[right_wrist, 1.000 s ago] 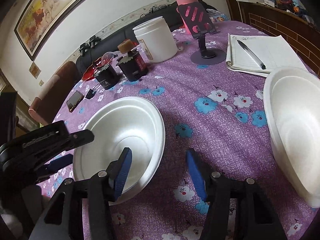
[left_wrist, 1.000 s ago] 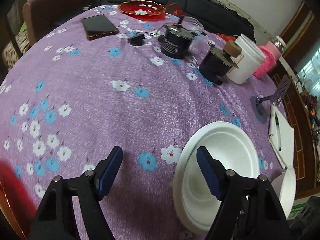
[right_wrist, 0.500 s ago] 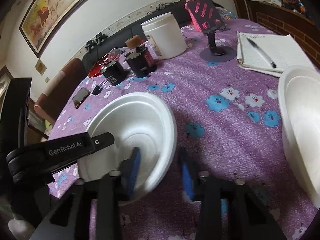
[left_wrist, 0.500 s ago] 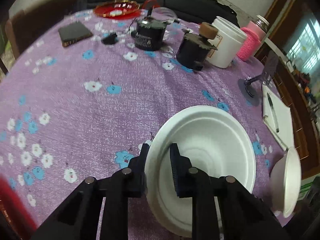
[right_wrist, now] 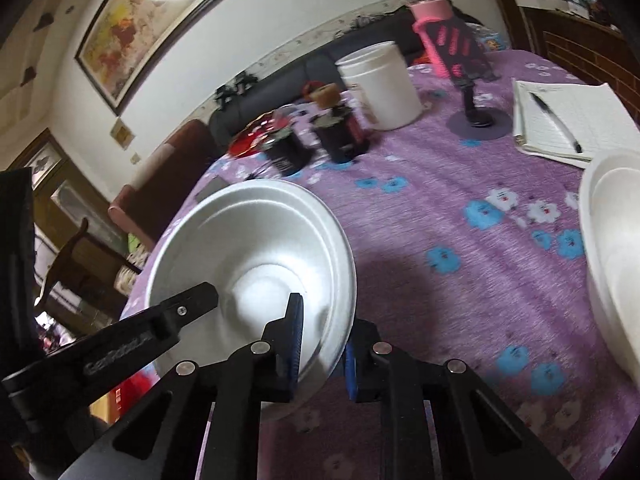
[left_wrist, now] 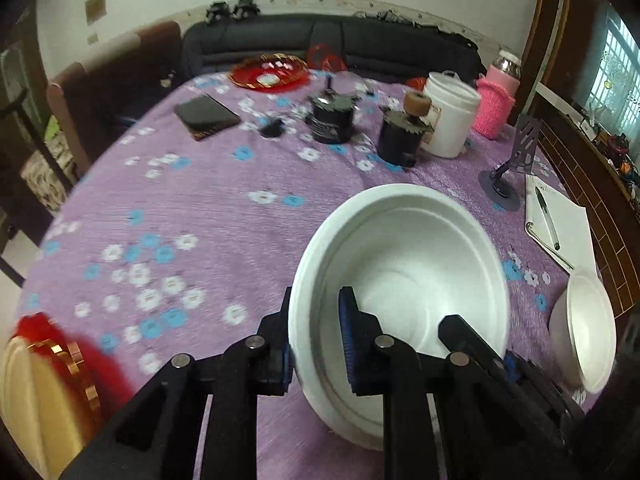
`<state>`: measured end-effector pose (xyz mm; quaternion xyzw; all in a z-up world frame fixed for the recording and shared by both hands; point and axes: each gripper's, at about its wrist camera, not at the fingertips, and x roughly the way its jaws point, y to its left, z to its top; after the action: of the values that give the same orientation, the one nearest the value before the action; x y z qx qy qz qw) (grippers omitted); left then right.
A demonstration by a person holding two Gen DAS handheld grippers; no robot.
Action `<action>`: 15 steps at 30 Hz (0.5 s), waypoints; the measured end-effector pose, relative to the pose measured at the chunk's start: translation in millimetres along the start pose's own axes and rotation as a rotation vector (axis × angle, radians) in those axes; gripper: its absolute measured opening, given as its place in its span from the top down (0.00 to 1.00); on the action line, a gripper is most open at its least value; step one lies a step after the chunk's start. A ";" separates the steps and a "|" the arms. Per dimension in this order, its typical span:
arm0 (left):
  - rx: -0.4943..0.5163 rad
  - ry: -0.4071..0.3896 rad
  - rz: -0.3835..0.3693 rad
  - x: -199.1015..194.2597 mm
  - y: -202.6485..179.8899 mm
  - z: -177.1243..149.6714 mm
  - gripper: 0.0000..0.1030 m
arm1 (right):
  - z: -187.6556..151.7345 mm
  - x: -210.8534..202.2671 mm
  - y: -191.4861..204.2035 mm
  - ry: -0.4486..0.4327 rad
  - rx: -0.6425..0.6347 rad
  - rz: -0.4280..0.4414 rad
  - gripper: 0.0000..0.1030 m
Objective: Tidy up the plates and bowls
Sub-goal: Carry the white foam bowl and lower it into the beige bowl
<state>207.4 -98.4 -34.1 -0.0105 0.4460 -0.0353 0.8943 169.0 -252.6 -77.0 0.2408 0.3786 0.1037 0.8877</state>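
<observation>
A white foam bowl is lifted and tilted above the purple flowered tablecloth. My left gripper is shut on its left rim. My right gripper is shut on the opposite rim of the same bowl; its fingers show in the left wrist view at the lower right. The left gripper's arm crosses the right wrist view. A second white bowl sits at the table's right edge and also shows in the right wrist view.
Two black jars, a white tub, a pink bottle, a phone stand, a notebook with pen, a phone and a red dish stand further back. A red and gold object is at lower left.
Both grippers closed on opposite rims of the white bowl. The bowl has come up off the cloth and tilted. The cameras rose with it.
</observation>
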 end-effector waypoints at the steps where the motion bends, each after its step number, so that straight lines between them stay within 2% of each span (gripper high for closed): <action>1: 0.001 -0.014 0.009 -9.3 5.5 -2.4 0.82 | -3.7 -4.1 7.3 0.009 0.001 0.039 0.81; 4: -0.013 -0.046 0.009 -41.3 27.1 -9.4 0.82 | -13.5 -18.7 31.4 -0.002 -0.026 0.105 0.81; 9: -0.089 -0.130 0.046 -98.1 78.8 -25.3 0.80 | -41.0 -47.1 97.4 -0.022 -0.129 0.175 0.80; 12: -0.171 -0.175 0.034 -127.1 117.5 -40.2 0.75 | -63.1 -52.7 139.3 0.004 -0.199 0.197 0.78; 15: -0.240 -0.177 0.014 -140.0 150.9 -55.7 0.75 | -77.9 -51.3 167.0 0.038 -0.240 0.213 0.78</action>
<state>87.0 63.0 36.3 -0.1176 0.3663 0.0256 0.9227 76.9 -100.2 -7.2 0.1697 0.3523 0.2463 0.8868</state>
